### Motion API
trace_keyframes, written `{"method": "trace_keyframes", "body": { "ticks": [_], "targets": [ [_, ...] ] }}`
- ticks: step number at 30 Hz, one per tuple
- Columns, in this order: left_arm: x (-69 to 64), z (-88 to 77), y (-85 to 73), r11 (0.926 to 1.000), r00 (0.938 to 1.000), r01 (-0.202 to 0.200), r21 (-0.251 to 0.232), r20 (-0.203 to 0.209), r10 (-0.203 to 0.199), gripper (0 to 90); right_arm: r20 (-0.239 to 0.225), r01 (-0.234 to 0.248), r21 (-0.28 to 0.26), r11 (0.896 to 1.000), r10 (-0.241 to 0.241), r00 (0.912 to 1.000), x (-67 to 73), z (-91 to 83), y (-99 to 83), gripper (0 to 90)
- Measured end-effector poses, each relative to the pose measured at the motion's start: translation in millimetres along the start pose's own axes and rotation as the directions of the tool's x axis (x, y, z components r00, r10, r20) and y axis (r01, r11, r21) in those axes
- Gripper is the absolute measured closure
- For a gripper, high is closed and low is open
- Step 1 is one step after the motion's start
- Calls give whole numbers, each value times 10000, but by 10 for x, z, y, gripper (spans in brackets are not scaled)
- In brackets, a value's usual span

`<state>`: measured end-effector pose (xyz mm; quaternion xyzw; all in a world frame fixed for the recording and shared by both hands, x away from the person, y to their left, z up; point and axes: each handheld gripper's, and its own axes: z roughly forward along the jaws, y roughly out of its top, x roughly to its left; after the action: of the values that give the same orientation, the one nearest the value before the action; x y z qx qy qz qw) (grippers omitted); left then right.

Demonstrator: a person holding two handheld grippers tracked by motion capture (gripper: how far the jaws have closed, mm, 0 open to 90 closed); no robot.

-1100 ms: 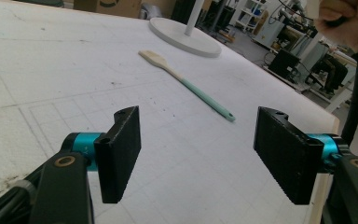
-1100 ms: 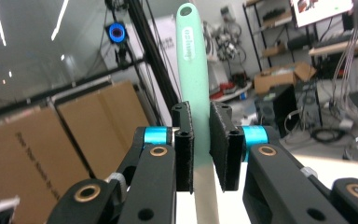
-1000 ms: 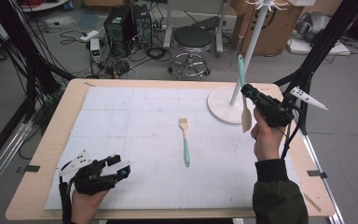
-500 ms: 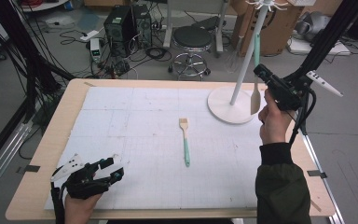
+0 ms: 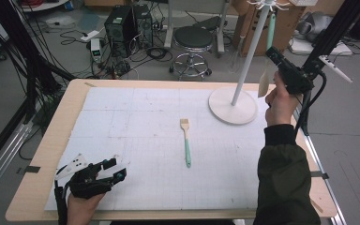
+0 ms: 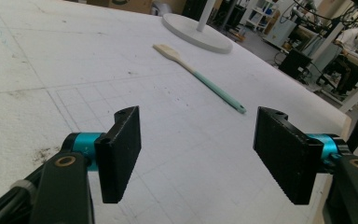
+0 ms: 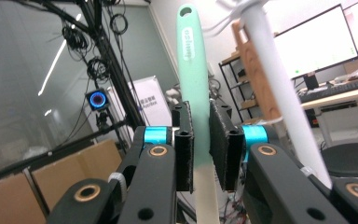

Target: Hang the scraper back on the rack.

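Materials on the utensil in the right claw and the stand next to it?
Held utensil: mint handle looks like matte silicone or soft plastic, with a moulded logo and hang hole; the cream lower part could be silicone or wood, hard to tell. Stand: white pole and round base, smooth and even, likely painted metal or plastic.

A light wooden table (image 5: 42,187) is covered over most of its top by a white gridded mat (image 5: 136,140), with bare wood left along the edges. Near the middle of the mat a brush (image 5: 186,142) with a mint-green handle is laid flat, bristles toward the far side. At the far right corner the round white base of a stand (image 5: 233,105) is set, well apart from the brush.
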<state>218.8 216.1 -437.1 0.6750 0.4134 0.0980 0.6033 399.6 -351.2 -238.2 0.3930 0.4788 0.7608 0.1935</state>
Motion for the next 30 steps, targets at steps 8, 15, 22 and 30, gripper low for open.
{"method": "trace_keyframes", "body": {
  "ticks": [8,15,22,30],
  "targets": [
    [33,50,-12,9998,10000,34,199,72,-36,327,404,29,1,10000,-29,9992,-87,43,133,809],
    [48,60,-13,9998,9999,89,205,58,-91,327,501,211,164,9996,-219,9985,-83,109,146,809],
    [51,37,-6,9999,9999,126,114,12,-126,327,628,199,272,9994,-215,9978,-124,160,126,809],
    [55,25,-3,9999,9999,132,101,13,-132,327,800,216,362,9991,-244,9965,-131,242,131,809]
  ]
}}
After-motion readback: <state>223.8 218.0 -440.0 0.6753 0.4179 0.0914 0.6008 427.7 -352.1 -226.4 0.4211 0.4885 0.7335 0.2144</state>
